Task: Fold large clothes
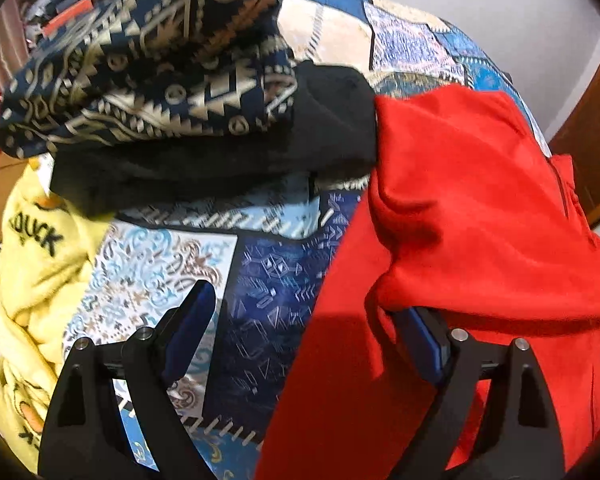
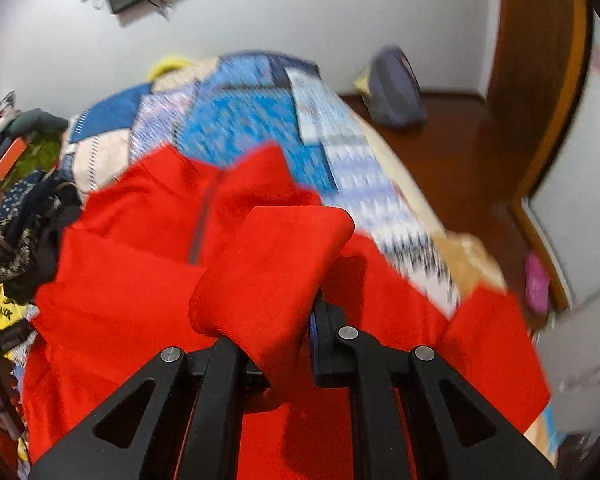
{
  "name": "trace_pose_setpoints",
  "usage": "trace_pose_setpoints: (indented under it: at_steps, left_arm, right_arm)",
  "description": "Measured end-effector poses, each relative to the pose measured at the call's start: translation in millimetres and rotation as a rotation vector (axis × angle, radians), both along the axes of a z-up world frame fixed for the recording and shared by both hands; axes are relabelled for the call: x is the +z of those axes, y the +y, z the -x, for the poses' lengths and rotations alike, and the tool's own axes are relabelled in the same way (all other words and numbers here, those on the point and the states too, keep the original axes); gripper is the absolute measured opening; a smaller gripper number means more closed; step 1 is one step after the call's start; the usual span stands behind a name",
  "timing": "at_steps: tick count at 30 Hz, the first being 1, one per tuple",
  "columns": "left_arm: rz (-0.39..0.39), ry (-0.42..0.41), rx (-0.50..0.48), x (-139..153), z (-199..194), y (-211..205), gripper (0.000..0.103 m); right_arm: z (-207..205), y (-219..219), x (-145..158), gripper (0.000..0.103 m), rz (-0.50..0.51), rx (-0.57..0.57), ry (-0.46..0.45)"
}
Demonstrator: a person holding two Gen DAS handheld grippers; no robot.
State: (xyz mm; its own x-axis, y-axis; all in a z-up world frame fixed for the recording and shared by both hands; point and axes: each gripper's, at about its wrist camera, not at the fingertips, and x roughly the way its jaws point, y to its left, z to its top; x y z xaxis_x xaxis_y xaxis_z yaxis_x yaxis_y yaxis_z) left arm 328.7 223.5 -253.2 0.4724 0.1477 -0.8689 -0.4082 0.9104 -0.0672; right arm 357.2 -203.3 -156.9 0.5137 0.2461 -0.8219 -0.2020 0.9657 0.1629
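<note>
A large red zip garment (image 1: 460, 208) lies spread on a bed with a blue patchwork cover (image 1: 260, 280). My left gripper (image 1: 304, 320) is open above the cover at the garment's left edge; red cloth drapes over its right finger (image 1: 424, 340). In the right wrist view the same red garment (image 2: 132, 288) fills the foreground. My right gripper (image 2: 276, 320) is shut on a folded bunch of its red cloth (image 2: 268, 264), held lifted over the rest.
A stack with a navy patterned cloth (image 1: 152, 72) on a black garment (image 1: 220, 160) sits behind the left gripper. A yellow duck-print fabric (image 1: 32, 264) lies left. Wooden floor (image 2: 460, 168), a bag (image 2: 396, 88) and a door frame (image 2: 540, 80) are right of the bed.
</note>
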Motion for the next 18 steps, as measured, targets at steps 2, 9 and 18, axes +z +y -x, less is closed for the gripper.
trace_pose_setpoints:
  at_steps: [2, 9, 18]
  left_arm:
    - [-0.044, 0.003, 0.002, 2.2, -3.6, -3.2, 0.089]
    - [-0.092, 0.008, 0.036, 0.1, -9.6, -5.9, 0.089]
    - [-0.016, 0.019, 0.068, -14.6, 5.8, 3.5, 0.09]
  right_arm:
    - [5.6, -6.4, -11.5, 0.008, -0.006, -0.009, 0.038]
    - [17.0, -31.5, -37.8, 0.031, -0.008, -0.044, 0.156]
    - [47.4, -72.1, -31.3, 0.047, -0.019, -0.123, 0.129]
